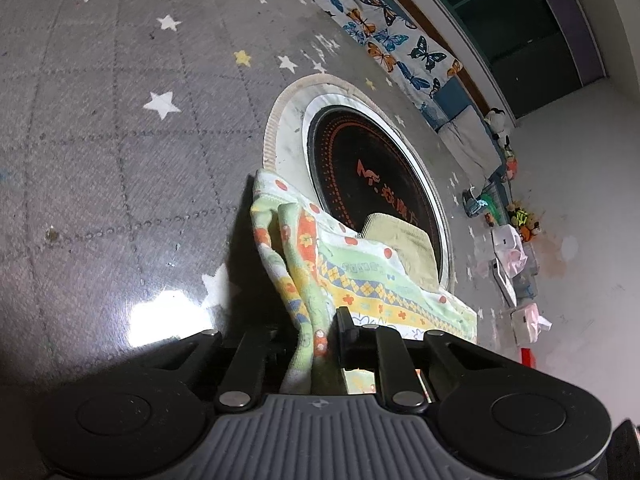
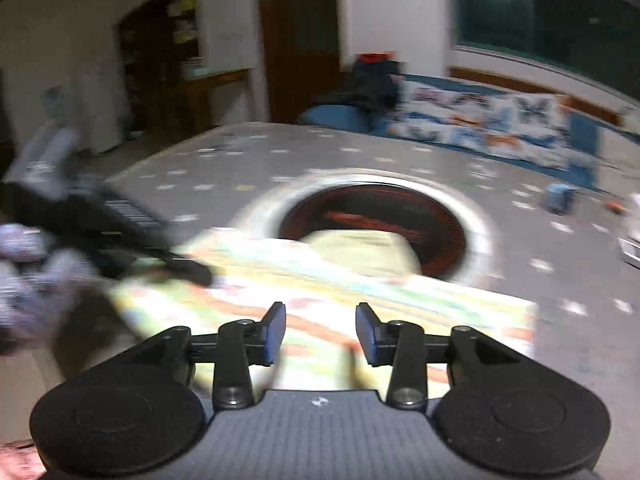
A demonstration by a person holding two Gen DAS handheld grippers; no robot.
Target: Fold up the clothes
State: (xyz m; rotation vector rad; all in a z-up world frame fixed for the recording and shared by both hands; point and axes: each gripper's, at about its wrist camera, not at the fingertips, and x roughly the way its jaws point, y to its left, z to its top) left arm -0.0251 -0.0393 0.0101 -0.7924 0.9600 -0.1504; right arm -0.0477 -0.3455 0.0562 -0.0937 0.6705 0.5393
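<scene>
A patterned cloth (image 1: 360,280) in green, yellow and orange lies on the grey star-printed table (image 1: 120,140). One edge of it is bunched up and lifted. My left gripper (image 1: 316,332) is shut on that bunched edge. A beige ribbed garment (image 1: 404,244) lies beyond the cloth, partly over the round black cooker plate (image 1: 360,160). The right wrist view is blurred. There my right gripper (image 2: 321,332) hangs open just above the patterned cloth (image 2: 360,300), with nothing between its fingers. The left gripper (image 2: 160,248) shows at the cloth's left edge, held by a hand in a patterned sleeve (image 2: 28,280).
The cooker plate (image 2: 372,220) is sunk into the table's middle inside a pale ring. A bench with a butterfly-print cover (image 1: 384,32) runs behind the table, with a dark bag (image 2: 372,80) on it. Boxes, toys and papers (image 1: 508,248) lie on the floor at right.
</scene>
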